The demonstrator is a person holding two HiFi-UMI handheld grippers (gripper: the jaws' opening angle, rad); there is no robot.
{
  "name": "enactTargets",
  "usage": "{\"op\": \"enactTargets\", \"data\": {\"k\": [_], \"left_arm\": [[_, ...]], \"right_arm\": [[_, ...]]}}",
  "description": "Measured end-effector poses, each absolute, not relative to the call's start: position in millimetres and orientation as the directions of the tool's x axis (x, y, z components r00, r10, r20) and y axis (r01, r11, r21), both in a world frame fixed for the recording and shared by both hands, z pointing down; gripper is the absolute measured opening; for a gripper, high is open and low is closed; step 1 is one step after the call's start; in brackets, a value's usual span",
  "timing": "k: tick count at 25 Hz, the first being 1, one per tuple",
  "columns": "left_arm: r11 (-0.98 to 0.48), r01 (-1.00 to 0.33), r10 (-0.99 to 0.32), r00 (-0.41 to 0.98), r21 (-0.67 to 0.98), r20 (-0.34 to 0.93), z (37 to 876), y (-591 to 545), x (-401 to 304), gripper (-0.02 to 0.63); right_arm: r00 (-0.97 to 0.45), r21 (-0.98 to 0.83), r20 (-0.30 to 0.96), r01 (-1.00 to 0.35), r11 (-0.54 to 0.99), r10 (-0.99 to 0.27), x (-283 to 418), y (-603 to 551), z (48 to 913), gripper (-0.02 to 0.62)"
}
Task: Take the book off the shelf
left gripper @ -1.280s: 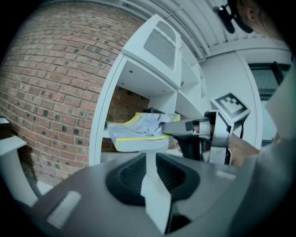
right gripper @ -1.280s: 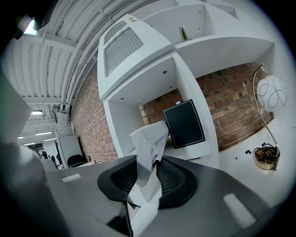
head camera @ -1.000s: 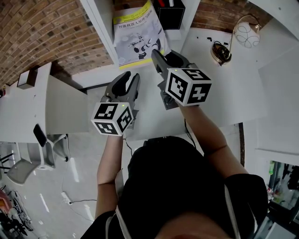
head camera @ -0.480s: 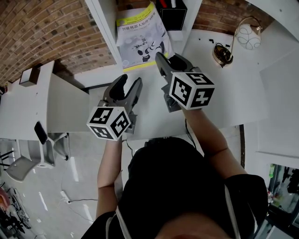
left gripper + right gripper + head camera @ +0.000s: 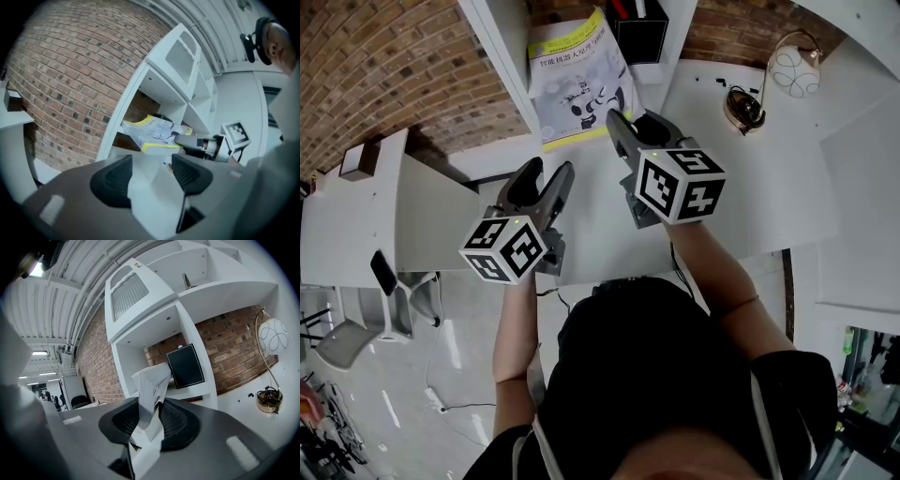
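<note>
The book (image 5: 577, 80), a thin white one with yellow edges, juts out of the white shelf's (image 5: 499, 52) lower bay over the white table (image 5: 750, 169). My right gripper (image 5: 630, 128) is shut on the book's near corner; in the right gripper view the book's edge (image 5: 153, 386) stands pinched between the pads. My left gripper (image 5: 541, 178) hangs to the left of the book, apart from it. Its jaws are opening with nothing between them (image 5: 152, 174). From the left gripper view the book (image 5: 151, 132) and the right gripper (image 5: 199, 143) show ahead.
A black box (image 5: 639, 33) stands in the same bay, right of the book. A round lamp (image 5: 794, 67) and its dark base (image 5: 743, 105) sit on the table at the right. On the left desk lie a phone (image 5: 382, 272) and a small brown box (image 5: 358, 160).
My left gripper's jaws have spread wider, and it has drifted a little down and to the left. The right gripper and the book have barely shifted.
</note>
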State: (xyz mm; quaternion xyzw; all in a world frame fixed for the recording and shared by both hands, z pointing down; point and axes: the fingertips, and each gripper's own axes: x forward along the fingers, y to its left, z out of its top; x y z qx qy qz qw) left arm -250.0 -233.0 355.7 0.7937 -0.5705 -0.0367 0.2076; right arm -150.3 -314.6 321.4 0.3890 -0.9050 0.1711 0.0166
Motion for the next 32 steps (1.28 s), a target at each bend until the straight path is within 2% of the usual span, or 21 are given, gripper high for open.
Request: {"op": "enactTargets", "data": {"k": [9,15,21,25,32], "left_arm": [[-0.23,-0.899,-0.949,0.292,0.373,0.116,331.8,-260.4,-268.8,0.266],[-0.254,-0.872,-0.934,0.334,0.417,0.128,327.5,-287.4,-265.7,0.268],[-0.255,-0.766,-0.914,0.391,0.591,0.112,335.0,-307.5,-267.5,0.282],[-0.236,-0.723,-0.919,0.383,0.649,0.092,339.3,-318.2,-270.1,0.282],[-0.224,-0.619,-0.915,0.4,0.752,0.056,348.8,-332.5,-268.4,0.251]], "right_arm": [[-0.697,-0.277,0.16,-0.711,0.646,-0.699,-150.2,-315.3,321.5,0.117],[-0.701,-0.266,0.16,-0.708,0.654,-0.695,-150.8,-315.0,321.3,0.12],[-0.705,-0.257,0.158,-0.706,0.66,-0.692,-151.1,-314.6,321.0,0.122],[-0.705,-0.254,0.153,-0.705,0.662,-0.692,-151.1,-315.3,321.3,0.123],[-0.704,-0.256,0.149,-0.706,0.66,-0.695,-151.1,-317.0,322.6,0.143]]}}
